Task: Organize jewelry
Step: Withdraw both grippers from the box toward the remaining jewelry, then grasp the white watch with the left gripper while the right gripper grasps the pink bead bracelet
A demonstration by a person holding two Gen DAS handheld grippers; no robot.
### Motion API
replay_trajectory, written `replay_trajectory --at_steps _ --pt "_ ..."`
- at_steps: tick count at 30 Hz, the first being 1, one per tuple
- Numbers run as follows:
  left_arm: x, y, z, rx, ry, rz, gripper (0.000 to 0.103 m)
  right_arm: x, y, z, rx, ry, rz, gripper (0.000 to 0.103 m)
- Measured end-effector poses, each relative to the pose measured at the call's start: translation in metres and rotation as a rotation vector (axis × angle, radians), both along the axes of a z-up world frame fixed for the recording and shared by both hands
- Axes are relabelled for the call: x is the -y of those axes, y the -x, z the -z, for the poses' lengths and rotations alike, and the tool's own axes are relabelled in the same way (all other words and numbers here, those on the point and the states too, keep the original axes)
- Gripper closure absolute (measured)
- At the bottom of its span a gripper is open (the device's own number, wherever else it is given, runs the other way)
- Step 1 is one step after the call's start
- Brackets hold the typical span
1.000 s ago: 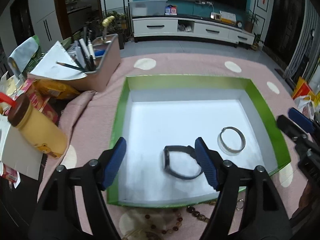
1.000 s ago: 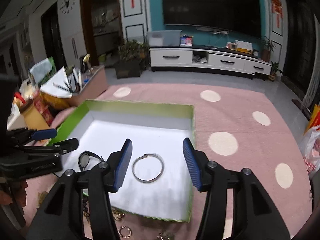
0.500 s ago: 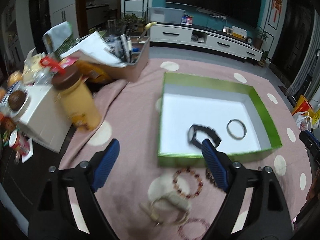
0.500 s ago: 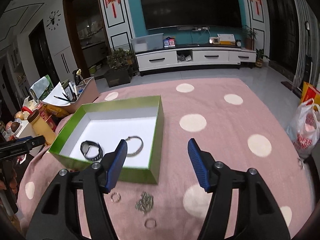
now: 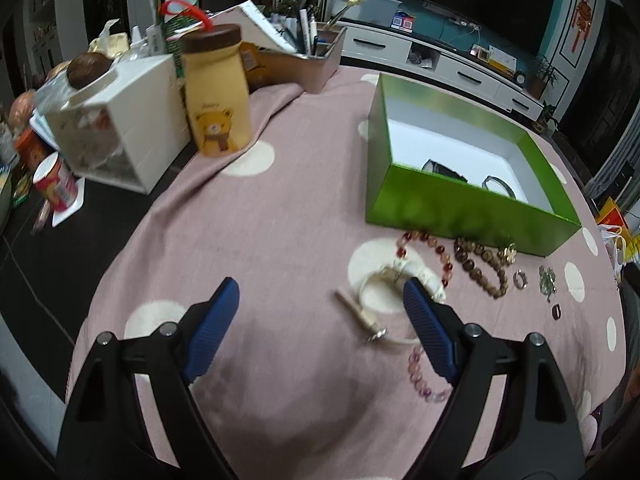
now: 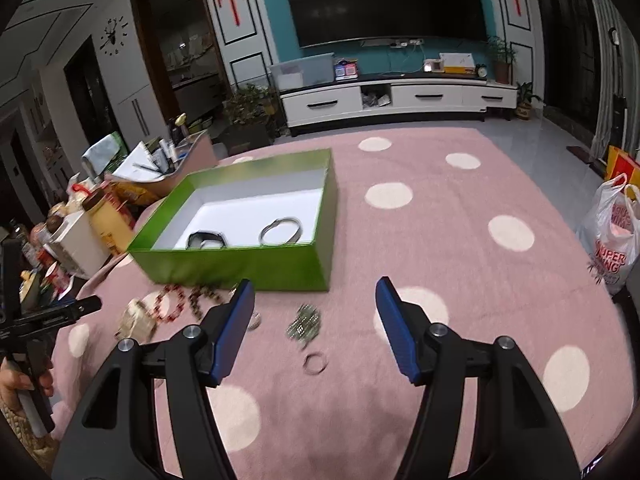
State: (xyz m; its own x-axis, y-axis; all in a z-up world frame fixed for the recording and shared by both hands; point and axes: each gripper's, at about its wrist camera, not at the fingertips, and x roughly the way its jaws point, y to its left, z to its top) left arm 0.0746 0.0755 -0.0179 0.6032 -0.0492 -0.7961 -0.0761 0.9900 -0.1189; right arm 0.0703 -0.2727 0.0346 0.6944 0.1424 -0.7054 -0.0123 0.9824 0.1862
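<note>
A green box (image 5: 460,204) (image 6: 240,268) with a white floor stands on the pink dotted cloth. Inside it lie a black watch band (image 5: 444,170) (image 6: 206,240) and a silver bangle (image 5: 498,184) (image 6: 280,230). Loose jewelry lies in front of the box: a red bead bracelet (image 5: 424,246), a brown bead bracelet (image 5: 480,266), a white strap piece (image 5: 384,280), a purple bead bracelet (image 5: 420,372), a silver chain heap (image 6: 305,322) and a small ring (image 6: 315,363). My left gripper (image 5: 320,286) hangs open over bare cloth, left of the white piece. My right gripper (image 6: 316,284) is open above the chain heap, holding nothing.
A yellow bear jar (image 5: 216,96), a white box (image 5: 120,120) and a pen tray (image 5: 304,56) crowd the table's left side. A plastic bag (image 6: 612,236) sits off the right edge. A person's hand (image 6: 16,380) shows at the far left of the right wrist view.
Both grippers have drawn back from over the box toward the near side of the table. The loose jewelry in front of the box has come into view. Both pairs of jaws stand slightly wider.
</note>
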Motion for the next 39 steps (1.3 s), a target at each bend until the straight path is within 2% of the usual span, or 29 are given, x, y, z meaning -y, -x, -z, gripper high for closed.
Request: replay_trajectory --at_steps 8,14,16,18,24,26,27,30,35,39 --pt "0.000 0.016 0.011 -0.014 0.007 0.000 0.018 -0.060 0.014 0.033 -0.096 -0.014 -0.178 0.040" --pt "-0.006 0.016 0.019 -0.032 0.005 -0.001 0.018 -0.115 0.012 0.055 -0.151 0.012 -0.315 0.042" --pt "-0.008 0.015 0.021 -0.035 0.008 0.000 0.018 -0.135 0.008 0.063 -0.163 0.034 -0.359 0.053" --pt "-0.009 0.014 0.022 -0.036 0.009 0.004 0.018 -0.150 0.002 0.071 -0.176 0.055 -0.385 0.060" --pt "-0.014 0.008 0.025 -0.031 0.020 0.018 0.018 -0.182 -0.008 0.091 -0.197 0.141 -0.432 0.074" --pt "-0.014 0.006 0.026 -0.028 0.021 0.027 0.018 -0.190 -0.006 0.092 -0.171 0.196 -0.448 0.083" --pt "-0.013 0.004 0.026 -0.028 0.021 0.034 0.018 -0.194 -0.006 0.092 -0.163 0.202 -0.464 0.094" --pt "-0.007 -0.004 0.030 -0.036 0.031 0.068 0.018 -0.193 -0.005 0.091 -0.151 0.229 -0.468 0.096" --pt "0.004 -0.016 0.033 -0.048 0.025 0.112 0.025 -0.159 -0.008 0.078 -0.126 0.192 -0.376 0.096" --pt "0.014 -0.027 0.038 -0.066 0.014 0.147 0.038 -0.128 -0.010 0.066 -0.103 0.187 -0.304 0.096"
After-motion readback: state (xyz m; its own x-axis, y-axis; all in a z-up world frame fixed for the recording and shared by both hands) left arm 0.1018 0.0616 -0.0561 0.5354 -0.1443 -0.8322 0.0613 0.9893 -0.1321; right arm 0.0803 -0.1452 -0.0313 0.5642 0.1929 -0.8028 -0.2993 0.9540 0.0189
